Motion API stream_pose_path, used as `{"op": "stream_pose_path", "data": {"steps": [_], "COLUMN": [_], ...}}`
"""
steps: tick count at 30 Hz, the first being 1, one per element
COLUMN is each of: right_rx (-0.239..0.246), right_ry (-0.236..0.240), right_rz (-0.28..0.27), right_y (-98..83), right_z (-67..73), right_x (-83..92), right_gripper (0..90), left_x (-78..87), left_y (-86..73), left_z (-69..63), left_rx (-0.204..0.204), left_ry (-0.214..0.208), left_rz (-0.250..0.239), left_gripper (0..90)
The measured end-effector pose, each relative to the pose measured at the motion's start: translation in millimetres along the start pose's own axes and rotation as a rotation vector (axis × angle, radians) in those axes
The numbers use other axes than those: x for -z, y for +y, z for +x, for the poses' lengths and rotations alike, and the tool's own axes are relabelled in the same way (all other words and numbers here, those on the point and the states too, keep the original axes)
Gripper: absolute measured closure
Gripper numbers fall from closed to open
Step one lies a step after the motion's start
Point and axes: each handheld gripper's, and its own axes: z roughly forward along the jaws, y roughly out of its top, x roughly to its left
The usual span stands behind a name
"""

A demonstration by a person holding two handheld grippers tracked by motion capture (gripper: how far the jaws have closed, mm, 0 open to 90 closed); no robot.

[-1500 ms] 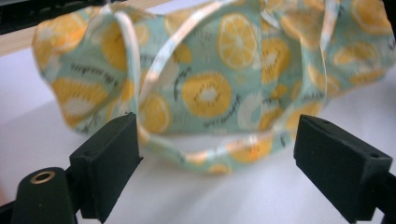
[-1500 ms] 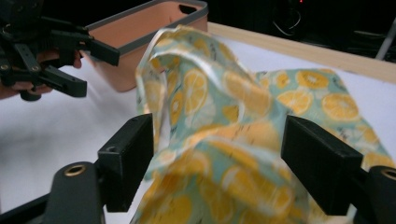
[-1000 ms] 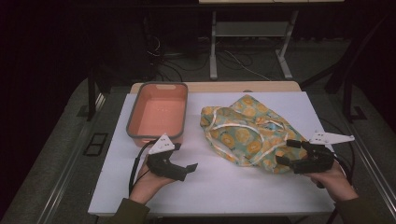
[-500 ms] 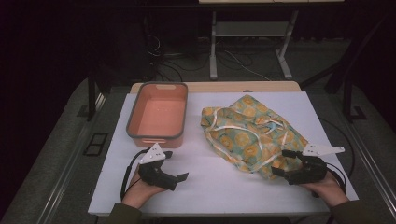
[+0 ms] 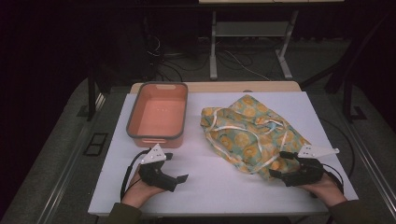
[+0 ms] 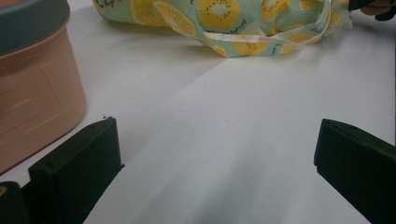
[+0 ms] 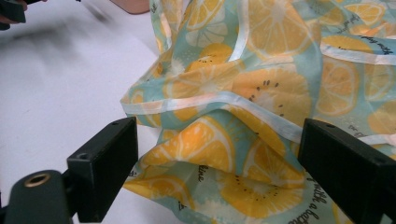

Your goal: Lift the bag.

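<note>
Seen from above, a crumpled cloth printed with orange and lemon slices [image 5: 250, 133], edged in pale ribbon, lies on the right half of the white table [image 5: 215, 182]. A salmon-coloured tub with a grey rim [image 5: 158, 113] stands on the left half, apart from the cloth. The right gripper [image 5: 283, 164] rests at the cloth's near right corner with its jaws spread; in the right gripper view the two black jaws stand wide apart, one on either side of a raised fold of cloth [image 7: 219, 140], closed on nothing. The left gripper [image 5: 176, 167] lies on bare table just in front of the tub, well apart from the cloth. Its jaws are likewise spread, with only table surface between them in the left gripper view.
</note>
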Motion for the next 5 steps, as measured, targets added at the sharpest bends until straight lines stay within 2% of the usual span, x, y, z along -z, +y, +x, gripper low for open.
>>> {"op": "stream_pose_path", "data": {"steps": [5], "right_rx": [-0.001], "right_ry": [0.001], "right_rz": [0.000], "right_y": [0.1], "right_z": [-0.3], "right_x": [0.2], "right_gripper": [12.0], "left_x": [-0.2], "left_y": [0.5], "left_z": [-0.3], "left_rx": [0.000], "left_ry": [-0.005], "left_rz": [0.000], "left_gripper": [0.0]}}
